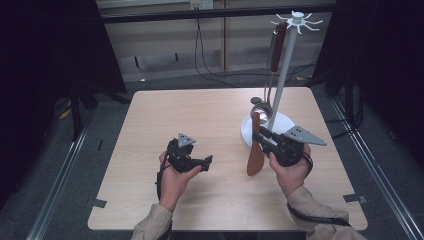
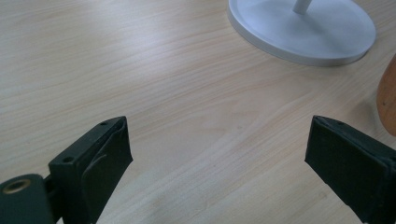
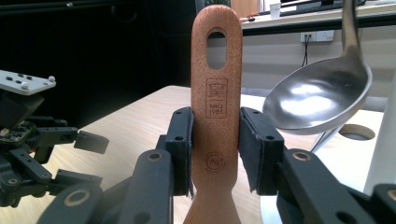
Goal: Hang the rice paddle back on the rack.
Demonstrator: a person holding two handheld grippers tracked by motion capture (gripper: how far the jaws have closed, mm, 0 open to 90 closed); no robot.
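Here the right gripper [image 3: 215, 154] clamps the upright wooden spatula [image 3: 216, 93], seemingly off the table [image 1: 200, 115].

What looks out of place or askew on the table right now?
Nothing stands out. The wooden spatula sits straight between the right gripper's pads, the ladle hangs from the white stand, and the left gripper is open over bare table.

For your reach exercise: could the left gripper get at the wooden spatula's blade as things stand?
Probably yes: the left gripper is open, with bare table between it and the wooden spatula, whose handle the right gripper clamps.
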